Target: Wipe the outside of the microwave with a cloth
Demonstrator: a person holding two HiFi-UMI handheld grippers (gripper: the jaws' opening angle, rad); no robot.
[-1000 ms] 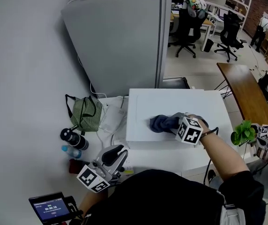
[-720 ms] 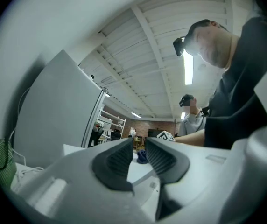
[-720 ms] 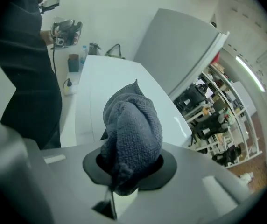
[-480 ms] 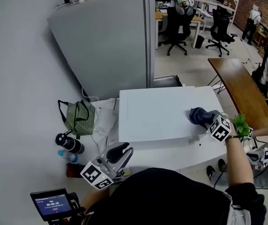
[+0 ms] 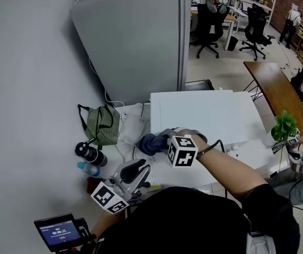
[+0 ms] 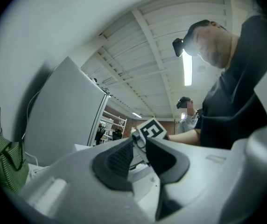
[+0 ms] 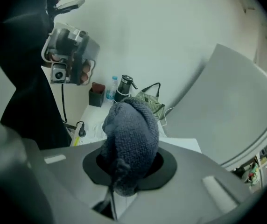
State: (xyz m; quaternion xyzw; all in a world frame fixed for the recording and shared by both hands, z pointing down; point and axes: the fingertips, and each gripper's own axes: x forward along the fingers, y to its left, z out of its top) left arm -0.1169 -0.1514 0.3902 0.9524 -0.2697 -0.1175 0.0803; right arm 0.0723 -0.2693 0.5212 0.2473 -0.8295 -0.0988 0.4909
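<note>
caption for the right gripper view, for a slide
Right gripper clamped on a bunched grey knitted cloth, with a green striped bag behind.

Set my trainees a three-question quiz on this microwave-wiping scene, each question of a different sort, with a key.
1. True or false: the right gripper is shut on the cloth.
2. Seen in the head view, where does the green striped bag sit relative to the microwave? A: on top of it. B: to its left. C: to its right.
3. Fill the gap: the left gripper holds ____.

Key: 1 true; 2 B; 3 nothing.
</note>
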